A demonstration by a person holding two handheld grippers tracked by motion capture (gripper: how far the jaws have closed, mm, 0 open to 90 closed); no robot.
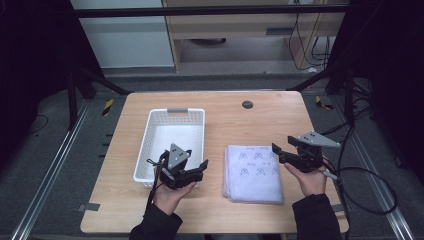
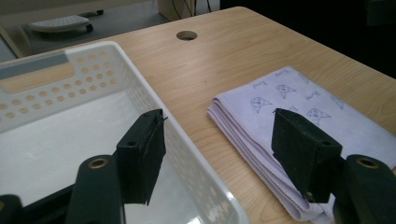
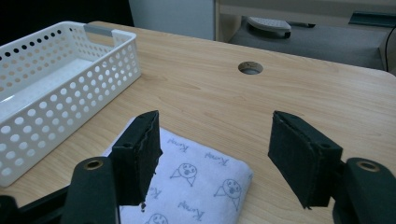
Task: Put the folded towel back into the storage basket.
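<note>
A white perforated basket (image 1: 176,111) stands on the left half of the wooden table (image 1: 260,120), with something flat and white lying on its bottom. To its right lies a folded stack of pale lilac cloths (image 1: 252,175) printed with small faces. My left gripper (image 1: 196,160) hovers by the basket's near right corner, open, pointing toward the cloths. In the left gripper view its jaws (image 2: 217,121) straddle the basket wall (image 2: 177,140) with nothing gripped. My right gripper (image 1: 283,145) is open above the cloths' far right corner. The right gripper view shows the cloths (image 3: 196,186) below the empty jaws (image 3: 215,123).
A round cable hole (image 1: 247,104) sits near the table's far edge. Cables trail from the right gripper over the table's right side (image 1: 360,185). Metal rails run along the floor on both sides, and shelving stands beyond the table.
</note>
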